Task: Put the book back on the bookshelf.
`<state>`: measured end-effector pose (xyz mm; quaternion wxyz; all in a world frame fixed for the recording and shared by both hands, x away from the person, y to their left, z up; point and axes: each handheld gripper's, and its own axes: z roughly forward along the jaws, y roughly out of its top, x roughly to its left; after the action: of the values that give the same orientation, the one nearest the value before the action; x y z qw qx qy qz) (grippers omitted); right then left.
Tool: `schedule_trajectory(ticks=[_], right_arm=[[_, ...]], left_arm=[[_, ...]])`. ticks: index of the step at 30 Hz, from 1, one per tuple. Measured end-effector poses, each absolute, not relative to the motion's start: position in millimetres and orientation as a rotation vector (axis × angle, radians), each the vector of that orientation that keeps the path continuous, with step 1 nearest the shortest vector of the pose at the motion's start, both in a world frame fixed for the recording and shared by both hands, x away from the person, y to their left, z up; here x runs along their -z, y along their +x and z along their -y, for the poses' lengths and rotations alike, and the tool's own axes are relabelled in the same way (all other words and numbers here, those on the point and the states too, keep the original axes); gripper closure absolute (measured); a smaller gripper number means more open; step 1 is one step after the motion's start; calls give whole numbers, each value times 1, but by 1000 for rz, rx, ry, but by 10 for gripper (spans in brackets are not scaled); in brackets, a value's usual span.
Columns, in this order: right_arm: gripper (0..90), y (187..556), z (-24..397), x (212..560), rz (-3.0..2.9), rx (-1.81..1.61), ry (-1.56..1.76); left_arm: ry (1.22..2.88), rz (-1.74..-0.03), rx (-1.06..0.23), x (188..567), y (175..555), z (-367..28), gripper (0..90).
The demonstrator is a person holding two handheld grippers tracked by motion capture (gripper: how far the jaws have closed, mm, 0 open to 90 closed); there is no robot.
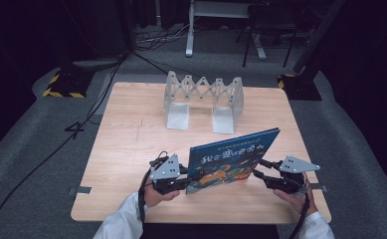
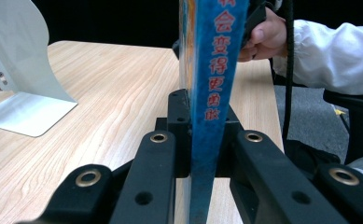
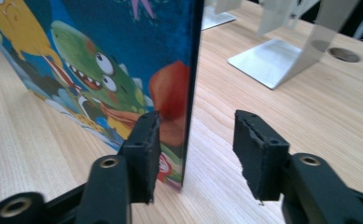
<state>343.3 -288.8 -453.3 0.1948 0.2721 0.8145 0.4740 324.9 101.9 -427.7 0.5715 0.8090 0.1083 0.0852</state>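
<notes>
A blue picture book is held upright on its lower edge on the wooden counter, cover toward the person. The left gripper is clamped on the book's spine end; in the left gripper view the blue spine with red characters is seen pinched between the two black jaws, closed tight against it on both sides. A hand in a white sleeve is wrapped around the gripper body, with the grey three-cornered plate on top.

The right gripper is seen at the book's opposite edge, jaws parted. In the right gripper view the book's free edge stands between the jaws: the left-hand pad lies against or just beside the cover, contact uncertain, while the other pad is well apart from the book. Nothing is gripped by it. Cartoon figures, a green toothy creature among them, are printed on the cover beside that jaw.

Beyond both grippers, at the counter's far side, a white expanding book rack with metal dividers stands, well apart from the book. Black cables are trailed across the grey floor to the left of the left gripper.
</notes>
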Motion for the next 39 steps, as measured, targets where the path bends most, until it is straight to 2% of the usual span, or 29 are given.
schedule_trajectory(ticks=[6,7,23,39], right_arm=[[552,347,276,459,-2324,-1317,704],[591,347,272,460,-2339,-1323,689],[664,340,269,461,-2328,-1319,667],[662,341,268,461,-2325,-1333,687]], left_arm=[[1880,-272,-188,430,328,-103,820],[1874,-278,-185,430,328,-103,817],[1845,-308,-258,429,330,-96,760],[1787,-309,-257,434,331,-96,769]])
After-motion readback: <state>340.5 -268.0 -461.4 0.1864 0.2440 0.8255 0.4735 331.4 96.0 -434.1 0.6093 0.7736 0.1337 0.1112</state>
